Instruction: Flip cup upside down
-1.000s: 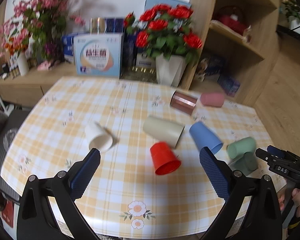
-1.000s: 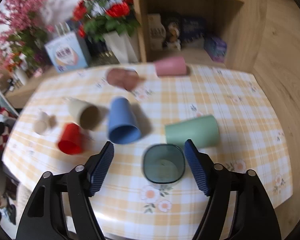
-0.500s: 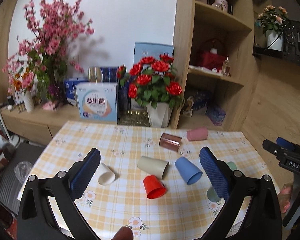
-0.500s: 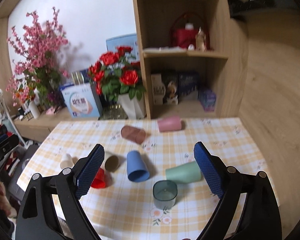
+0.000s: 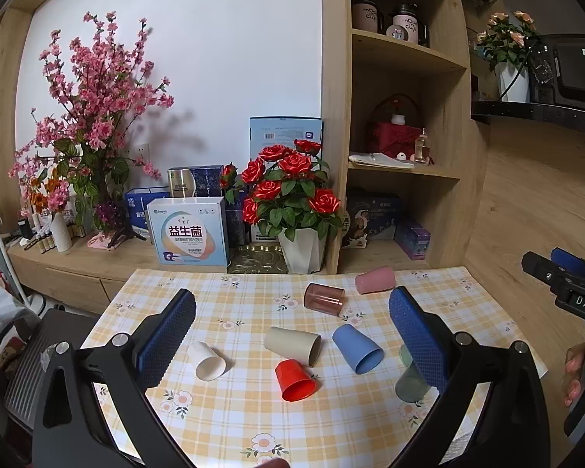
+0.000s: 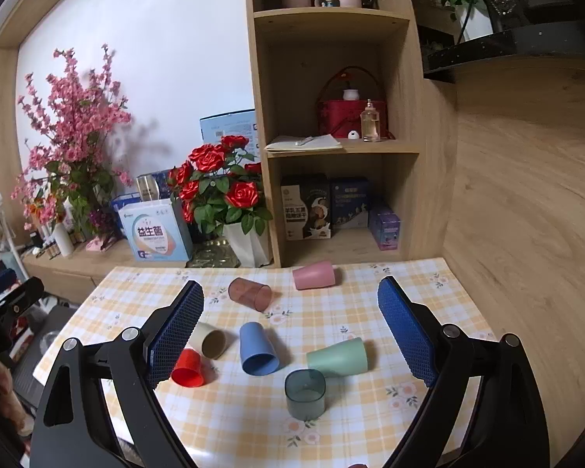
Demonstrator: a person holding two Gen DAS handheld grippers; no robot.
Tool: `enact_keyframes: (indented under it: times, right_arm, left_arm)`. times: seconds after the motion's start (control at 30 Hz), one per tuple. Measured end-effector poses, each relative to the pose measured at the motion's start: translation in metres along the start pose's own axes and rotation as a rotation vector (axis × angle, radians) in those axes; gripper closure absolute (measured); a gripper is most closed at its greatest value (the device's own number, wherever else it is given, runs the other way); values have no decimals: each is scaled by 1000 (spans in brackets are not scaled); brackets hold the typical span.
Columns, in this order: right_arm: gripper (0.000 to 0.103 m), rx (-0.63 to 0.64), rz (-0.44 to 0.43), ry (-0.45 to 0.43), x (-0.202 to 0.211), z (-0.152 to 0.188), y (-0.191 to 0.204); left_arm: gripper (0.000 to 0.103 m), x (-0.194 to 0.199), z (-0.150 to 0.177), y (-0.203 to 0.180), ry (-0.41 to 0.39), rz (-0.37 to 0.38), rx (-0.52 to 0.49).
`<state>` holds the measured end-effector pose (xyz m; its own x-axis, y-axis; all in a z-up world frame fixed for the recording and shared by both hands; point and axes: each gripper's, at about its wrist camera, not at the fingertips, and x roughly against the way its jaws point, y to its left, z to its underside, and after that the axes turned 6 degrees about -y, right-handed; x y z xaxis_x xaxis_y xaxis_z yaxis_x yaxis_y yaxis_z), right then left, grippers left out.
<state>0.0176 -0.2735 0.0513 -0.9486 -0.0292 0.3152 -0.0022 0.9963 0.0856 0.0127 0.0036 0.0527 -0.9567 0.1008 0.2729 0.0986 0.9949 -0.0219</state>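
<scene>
Both tools are raised above the near edge of the table (image 6: pixel 440 273), tipped forward and down toward it. The left tool (image 5: pixel 292 335) has its jaws spread wide with nothing between the blue pads; the right tool (image 6: pixel 290 331) is likewise wide open and holds nothing.

The dark teal cup (image 6: pixel 305 388) stands upright, mouth up, near the front edge of the table; it is the one cup on its base. All places below are given from it. Just behind it, close to touching, lies the pale green cup (image 6: pixel 338 357) on its side. Behind and to the left lies the blue cup (image 6: pixel 257 349), mouth toward the camera. Further left are the beige cup (image 6: pixel 210 341) and the red cup (image 6: pixel 189 366), both partly covered by the right tool's left finger. The white cup (image 5: pixel 206 360) lies furthest left. Well behind it are the brown translucent cup (image 6: pixel 250 294) and the pink cup (image 6: pixel 314 275), on their sides. A pot of red roses (image 6: pixel 222 195) stands beyond the far edge.

The dark teal cup sits below and between the right tool's fingers, nearer the right one, apart from both. In the left wrist view it is half hidden behind the left tool's right finger
</scene>
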Motion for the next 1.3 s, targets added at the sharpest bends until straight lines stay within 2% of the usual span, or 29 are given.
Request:
enact_keyframes:
  times: [1.3]
  right_arm:
    - [15, 18, 55, -12, 9, -4, -4]
  left_arm:
    - [6, 7, -2, -2, -1, -5, -6]
